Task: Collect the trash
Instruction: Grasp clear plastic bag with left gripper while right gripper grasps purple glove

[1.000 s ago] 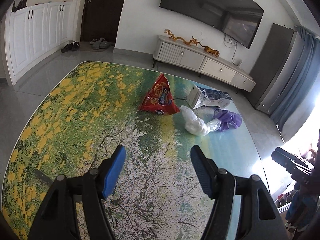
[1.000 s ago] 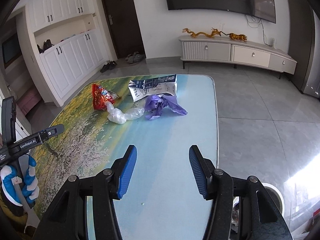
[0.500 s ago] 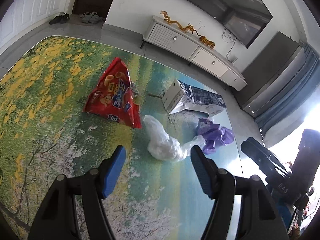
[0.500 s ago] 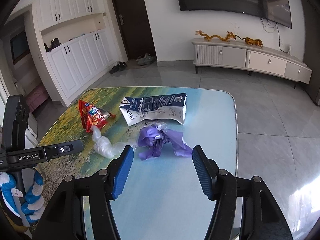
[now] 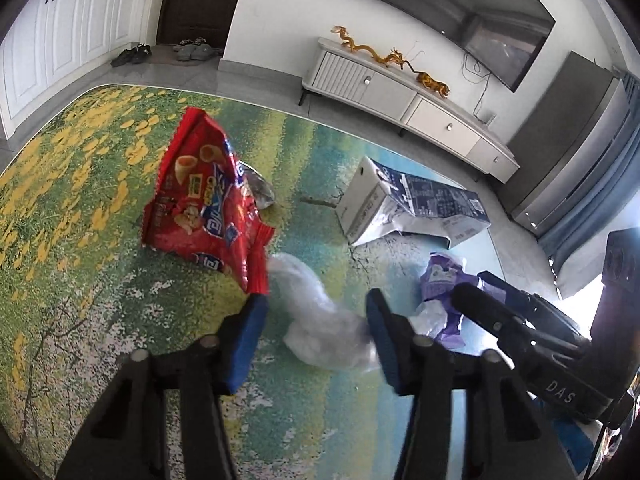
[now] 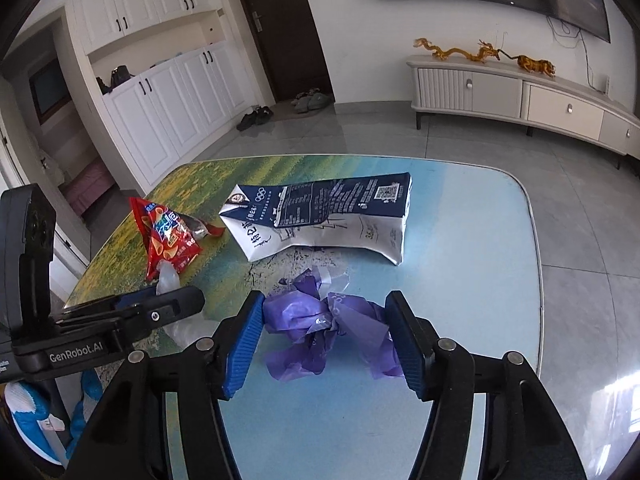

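Left gripper (image 5: 316,312), black frame with blue ribbed pads: jaws closing around a crumpled clear plastic bag (image 5: 320,320) that lies between them; the right-hand pad is at the bag's edge, the other pad stands apart from it, so no grip yet.

Right gripper (image 6: 324,322), same build: jaws closing, set either side of a crumpled purple plastic wrapper (image 6: 320,328). The pads sit at the wrapper's outer folds; whether they press on it cannot be told.

Table (image 6: 480,280), rounded-corner top printed with a blue, green and yellow landscape: all trash lies on it. Bare surface stretches from the wrapper to the right-hand edge and towards the near edge; the yellow-flowered left part (image 5: 60,200) is also free.

Red foil snack bag (image 5: 204,204), torn open: just beyond the clear bag, its lower corner touching or overlapping it.

Flattened white and dark-blue milk carton (image 6: 324,216): just beyond the purple wrapper, lying on its side, well inside the far edge.

Grey tiled floor (image 6: 400,136): open all round the table.

White low cabinet (image 6: 520,96) against the far wall, well apart from the table, bearing golden dragon figurines (image 6: 480,54).

Shoes (image 6: 256,116) near a dark door (image 6: 280,28).
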### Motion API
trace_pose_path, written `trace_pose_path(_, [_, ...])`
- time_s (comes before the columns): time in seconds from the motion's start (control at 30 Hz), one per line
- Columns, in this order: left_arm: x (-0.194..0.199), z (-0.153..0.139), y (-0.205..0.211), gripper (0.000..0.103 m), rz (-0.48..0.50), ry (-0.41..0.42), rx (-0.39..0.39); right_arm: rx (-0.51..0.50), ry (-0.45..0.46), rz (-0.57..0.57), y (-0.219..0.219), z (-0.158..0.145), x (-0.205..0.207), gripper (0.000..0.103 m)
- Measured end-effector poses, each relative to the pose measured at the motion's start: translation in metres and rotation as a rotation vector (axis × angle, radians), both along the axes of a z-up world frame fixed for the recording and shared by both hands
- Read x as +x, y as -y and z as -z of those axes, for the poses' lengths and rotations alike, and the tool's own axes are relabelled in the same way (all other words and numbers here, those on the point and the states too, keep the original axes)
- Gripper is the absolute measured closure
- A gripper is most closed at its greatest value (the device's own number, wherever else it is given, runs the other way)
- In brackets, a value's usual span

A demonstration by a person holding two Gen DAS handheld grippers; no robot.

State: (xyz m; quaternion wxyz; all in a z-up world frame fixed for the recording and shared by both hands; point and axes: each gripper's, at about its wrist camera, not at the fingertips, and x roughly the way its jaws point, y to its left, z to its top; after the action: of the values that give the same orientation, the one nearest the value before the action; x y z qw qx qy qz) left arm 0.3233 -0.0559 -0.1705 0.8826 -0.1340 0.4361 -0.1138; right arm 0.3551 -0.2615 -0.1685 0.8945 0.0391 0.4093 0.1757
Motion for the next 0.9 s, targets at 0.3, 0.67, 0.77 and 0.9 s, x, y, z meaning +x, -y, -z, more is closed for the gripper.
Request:
trace_pose_path(0.3, [-0.034, 0.001, -0.006, 0.073, 0.045, 0.01, -0.01, -0.044, -0.02, -0.032, -0.002, 0.004, -0.043, 0.064])
trace_pose_path(0.67, [-0.099, -0.029, -0.041, 0.074, 0.007, 0.035, -0.002, -0.092, -0.042, -0.058, -0.017, 0.003, -0.113, 0.103])
trace_pose_path(0.77, [-0.116, -0.038, -0.051, 0.074, -0.011, 0.052, -0.005, -0.071, -0.019, -0.052, -0.017, -0.01, -0.126, 0.103])
trace_pose_path(0.9, [-0.124, -0.047, -0.063, 0.074, -0.028, 0.075, -0.016, -0.041, 0.015, -0.028, -0.014, -0.026, -0.123, 0.09])
